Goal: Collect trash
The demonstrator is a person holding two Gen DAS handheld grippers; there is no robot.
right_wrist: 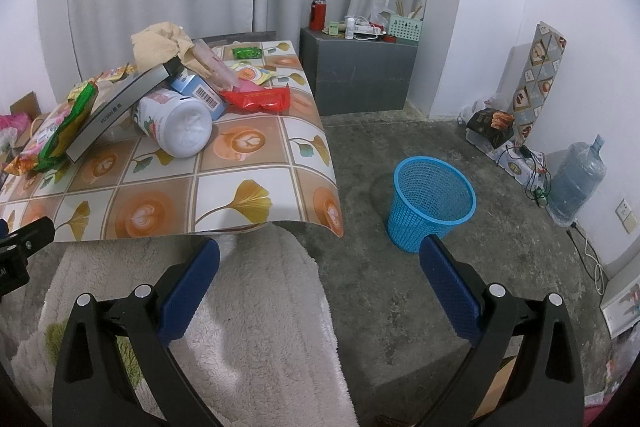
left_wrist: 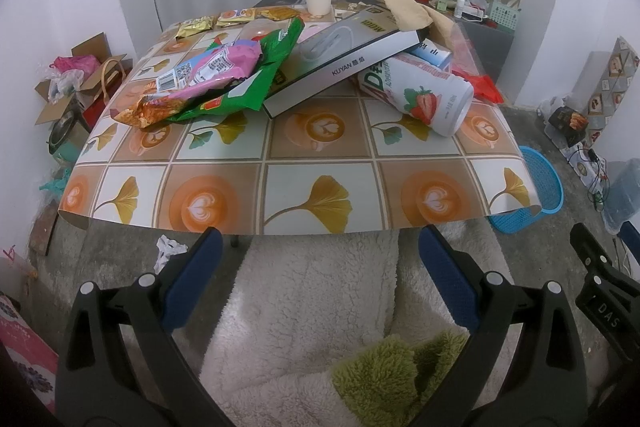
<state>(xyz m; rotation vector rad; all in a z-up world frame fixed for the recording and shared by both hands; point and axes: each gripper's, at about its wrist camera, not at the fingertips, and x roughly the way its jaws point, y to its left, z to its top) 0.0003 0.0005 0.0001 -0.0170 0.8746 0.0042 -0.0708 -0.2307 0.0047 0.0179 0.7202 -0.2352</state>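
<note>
Left view, left gripper: we hold it wide open and empty, short of the table.
Left view, trash: wrappers, box and bottle lie piled ahead of us.
Right view, right gripper: spread wide, holding nothing.
Right view, basket: on the floor ahead, slightly right.
Advice: we judge the loose wrappers easiest first.

- Left gripper: black plastic arms, blue textured pads on both fingers, round silver rivets along the arms.
- Right gripper: same black frame, blue pads, silver rivets; white lettering "DAS" on its side.
</note>
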